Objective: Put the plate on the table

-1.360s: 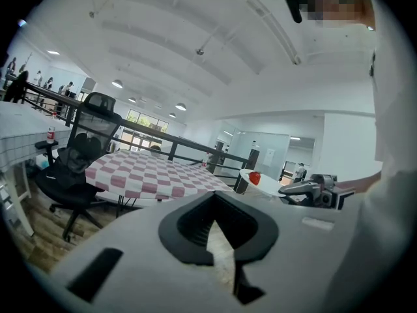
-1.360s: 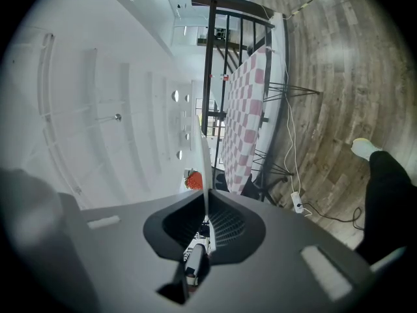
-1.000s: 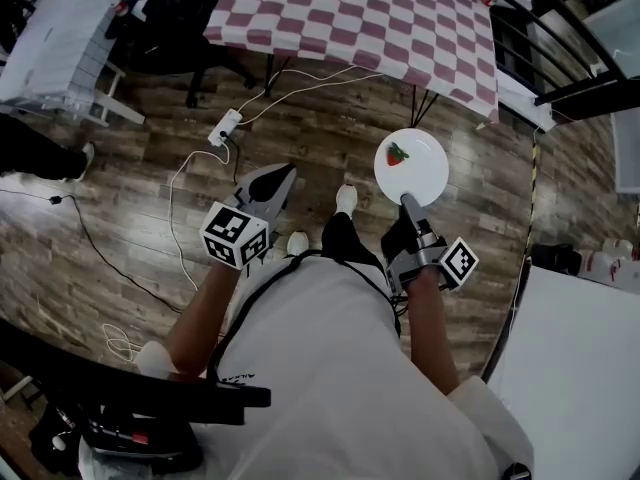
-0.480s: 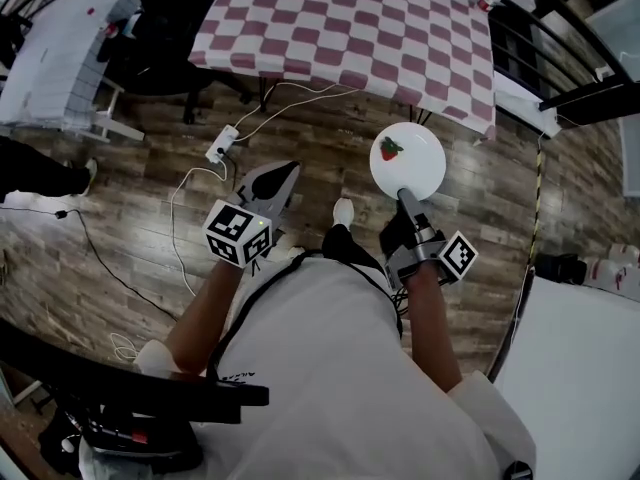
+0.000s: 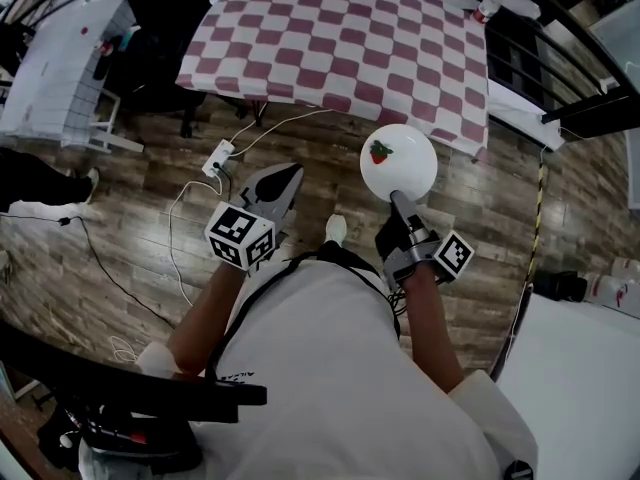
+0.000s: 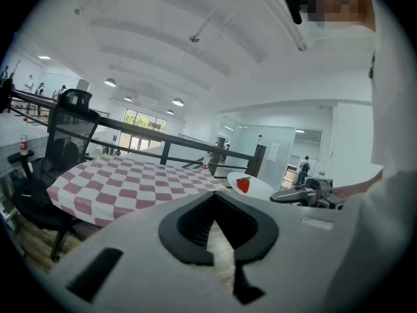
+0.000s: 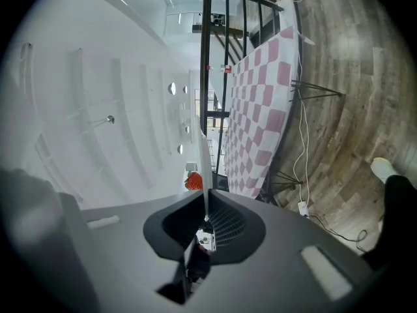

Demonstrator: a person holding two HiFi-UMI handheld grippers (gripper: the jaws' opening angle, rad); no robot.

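A round white plate (image 5: 400, 163) carries one red strawberry (image 5: 380, 152). My right gripper (image 5: 397, 200) is shut on its near rim and holds it level above the wooden floor, just short of the table (image 5: 340, 38) with the pink-and-white checked cloth. The right gripper view shows the plate (image 7: 206, 168) edge-on between the jaws of the right gripper (image 7: 206, 201), with the strawberry (image 7: 193, 181) beside it. My left gripper (image 5: 272, 183) hangs shut and empty to the left. In the left gripper view, the plate (image 6: 264, 188) floats near the table (image 6: 130, 181) beyond the left gripper (image 6: 214, 204).
A power strip (image 5: 217, 153) and white cables lie on the floor under the table's near edge. A black chair (image 5: 165, 8) stands at its left. A bottle (image 5: 487, 5) sits at its far right corner. Black railings (image 5: 590, 98) run along the right. A white surface (image 5: 580, 368) lies at lower right.
The person has stepped forward, so the table is nearer. The plate in the right gripper has moved up to the cloth's near edge. The left gripper moved along, still shut.
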